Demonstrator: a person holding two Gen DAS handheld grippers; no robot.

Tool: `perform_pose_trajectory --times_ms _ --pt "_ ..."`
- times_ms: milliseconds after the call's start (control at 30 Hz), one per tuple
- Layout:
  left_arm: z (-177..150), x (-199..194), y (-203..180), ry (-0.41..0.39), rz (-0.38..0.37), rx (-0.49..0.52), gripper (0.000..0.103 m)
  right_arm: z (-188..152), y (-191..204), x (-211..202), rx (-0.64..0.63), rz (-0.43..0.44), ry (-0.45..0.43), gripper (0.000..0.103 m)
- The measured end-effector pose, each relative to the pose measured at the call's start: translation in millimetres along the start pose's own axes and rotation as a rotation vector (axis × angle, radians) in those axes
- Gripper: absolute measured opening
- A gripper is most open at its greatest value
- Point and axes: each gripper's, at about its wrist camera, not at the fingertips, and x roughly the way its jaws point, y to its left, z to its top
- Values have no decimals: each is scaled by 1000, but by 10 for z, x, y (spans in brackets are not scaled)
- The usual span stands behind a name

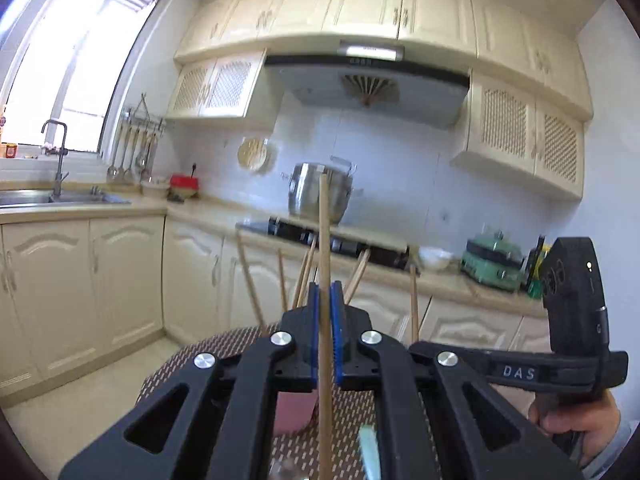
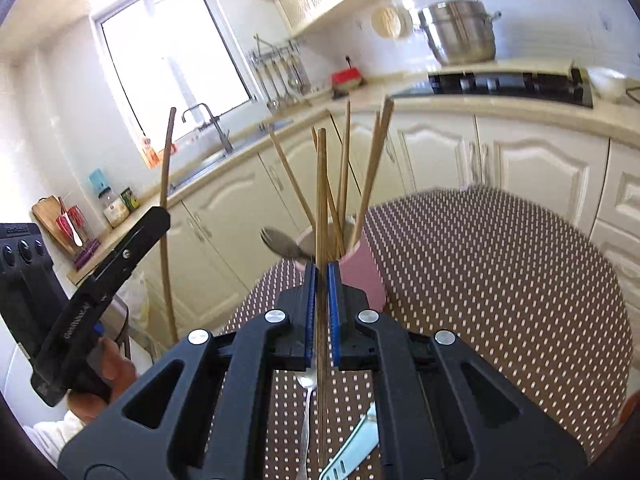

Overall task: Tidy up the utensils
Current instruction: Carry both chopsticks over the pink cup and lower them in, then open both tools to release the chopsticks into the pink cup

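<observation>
While both tongs stand over the round surface [image 2: 500, 280] with its dotted brown mat, each one is clamped on a wooden chopstick. The left tongs [image 1: 325, 300] pinch one chopstick [image 1: 324, 240] between their blue pads [image 1: 315, 320], and the stick points straight up past the tips. From the right wrist view, that same stick [image 2: 166, 220] shows at the left, held up in the air, well apart from the cup.

The right tongs [image 2: 322, 280] pinch another chopstick [image 2: 321, 200] between their blue pads [image 2: 309, 312]. This stick stands upright just in front of the pink cup [image 2: 360, 276]. Whether its lower end touches the surface cannot be told.

The pink cup stands on the surface near its edge. Several more chopsticks [image 2: 374, 168] lean out of it in different directions. A metal spoon [image 2: 280, 242] sticks out at the left side of the cup's rim.

A second spoon [image 2: 306, 412] lies flat on the mat under the right tongs. Beside it lies a pale blue utensil [image 2: 352, 444]; what kind it is cannot be told.

Behind, a steel pot [image 2: 460, 32] sits on the black stove [image 2: 508, 82], and a sink [image 1: 60, 198] is under the window [image 2: 172, 48].
</observation>
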Motion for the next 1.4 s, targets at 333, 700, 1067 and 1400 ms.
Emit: perform_pose_trajectory --times_ms 333,700,1067,1400 --pt "239 481 -105 -183 13 -42 6 604 103 -194 -91 -7 -240 7" --pt "71 970 -61 -307 100 -4 6 898 -9 16 -94 20 -385 7" --pt "-128 1216 -12 -279 142 15 6 863 -82 165 -111 5 -465 7" --pt "-154 1210 43 -253 143 5 6 841 -66 216 -111 11 -460 7"
